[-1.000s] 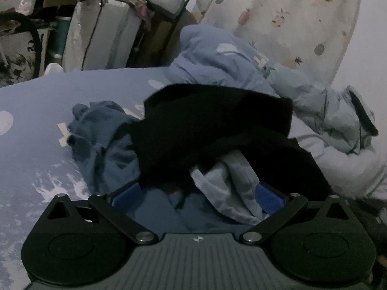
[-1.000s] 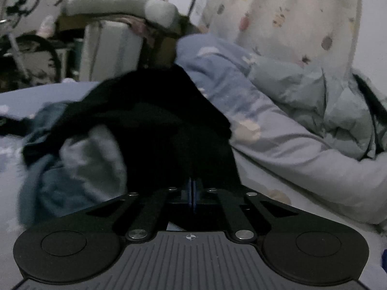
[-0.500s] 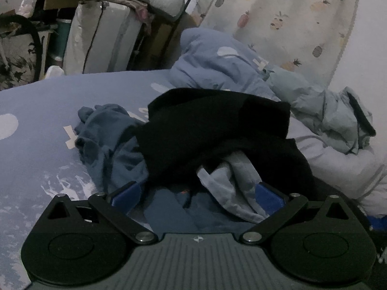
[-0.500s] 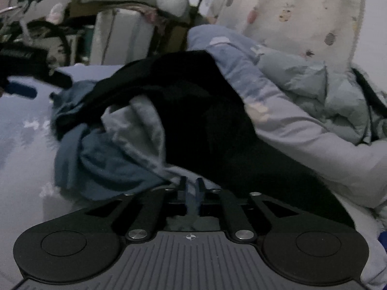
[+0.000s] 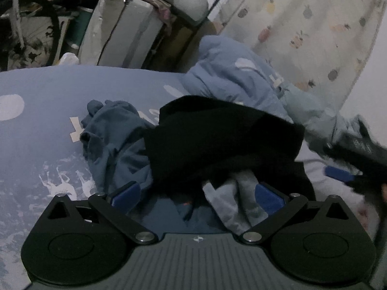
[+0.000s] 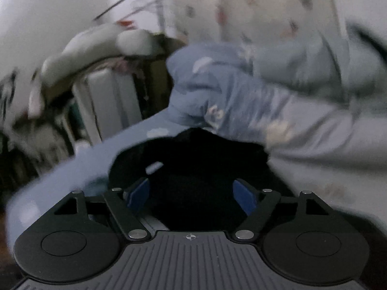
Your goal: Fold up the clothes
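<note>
- Two grippers hang over a heap of clothes on a bed (image 5: pixel 36 91) with a pale blue printed sheet.
- Left gripper (image 5: pixel 197 192): its blue pads (image 5: pixel 125 192) stand wide apart, released, low over the near edge of the heap. Blue and pale cloth lies between them, but neither pad presses on it.
- Right gripper (image 6: pixel 191 193): jaws are opening, pads (image 6: pixel 139 191) well apart. Black cloth fills the view between them; the pads do not pinch it. This view is smeared by motion.
- In the left wrist view the right gripper shows at the right edge as a dark blurred shape with one blue pad, beside the heap.
- Black garment (image 5: pixel 225 140): on top of the heap, draped across its middle and right side.
- Blue garment (image 5: pixel 116 140): crumpled at the left of the heap, partly under the black one, lying on the sheet.
- Pale patterned piece (image 5: pixel 232 200): pokes out from under the black garment at the near side, close to the left gripper's right pad.
- Quilt (image 5: pixel 232 77): bunched blue bedding behind the heap, running to the right along a fruit-print curtain (image 5: pixel 314 24).
- Beyond the far edge of the bed, clutter and a white wrapped block (image 5: pixel 121 41).
</note>
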Tool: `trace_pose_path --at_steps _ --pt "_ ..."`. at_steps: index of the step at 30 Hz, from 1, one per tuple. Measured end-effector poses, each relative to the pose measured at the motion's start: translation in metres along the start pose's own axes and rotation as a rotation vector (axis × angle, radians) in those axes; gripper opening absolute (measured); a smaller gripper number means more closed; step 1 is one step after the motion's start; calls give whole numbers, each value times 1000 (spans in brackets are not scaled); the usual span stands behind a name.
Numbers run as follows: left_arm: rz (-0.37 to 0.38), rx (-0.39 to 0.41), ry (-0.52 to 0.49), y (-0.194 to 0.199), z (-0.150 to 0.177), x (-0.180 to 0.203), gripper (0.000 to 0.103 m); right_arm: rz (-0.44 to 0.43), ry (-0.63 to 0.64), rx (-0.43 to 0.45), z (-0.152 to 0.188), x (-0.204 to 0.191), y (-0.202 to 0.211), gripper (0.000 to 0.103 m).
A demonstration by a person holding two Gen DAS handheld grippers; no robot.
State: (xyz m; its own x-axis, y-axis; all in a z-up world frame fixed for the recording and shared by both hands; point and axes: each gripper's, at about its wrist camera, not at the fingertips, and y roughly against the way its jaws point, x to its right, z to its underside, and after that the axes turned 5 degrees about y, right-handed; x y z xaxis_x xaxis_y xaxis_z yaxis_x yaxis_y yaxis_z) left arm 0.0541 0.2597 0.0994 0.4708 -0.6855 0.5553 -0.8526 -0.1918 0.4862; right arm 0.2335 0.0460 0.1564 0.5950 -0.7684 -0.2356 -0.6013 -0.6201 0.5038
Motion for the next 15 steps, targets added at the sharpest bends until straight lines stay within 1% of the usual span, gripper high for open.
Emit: trace_pose_path --at_steps 2,5,8,10,11,15 --pt "-3 -12 14 -3 0 -1 103 -11 -108 -8 -7 4 -19 80" --pt "-10 -22 26 -6 1 -3 103 -11 -235 -28 -12 9 -47 80" --pt "-13 -29 42 -8 0 -6 103 -26 -379 -12 -13 19 -67 80" --pt "-12 -33 57 -10 0 -8 103 -35 -463 19 -14 25 -74 80" --pt "-10 -37 62 -11 0 -8 103 -28 -488 27 -16 26 -78 80" --pt "-8 -50 62 -14 2 -7 103 30 -495 4 -20 28 -96 80"
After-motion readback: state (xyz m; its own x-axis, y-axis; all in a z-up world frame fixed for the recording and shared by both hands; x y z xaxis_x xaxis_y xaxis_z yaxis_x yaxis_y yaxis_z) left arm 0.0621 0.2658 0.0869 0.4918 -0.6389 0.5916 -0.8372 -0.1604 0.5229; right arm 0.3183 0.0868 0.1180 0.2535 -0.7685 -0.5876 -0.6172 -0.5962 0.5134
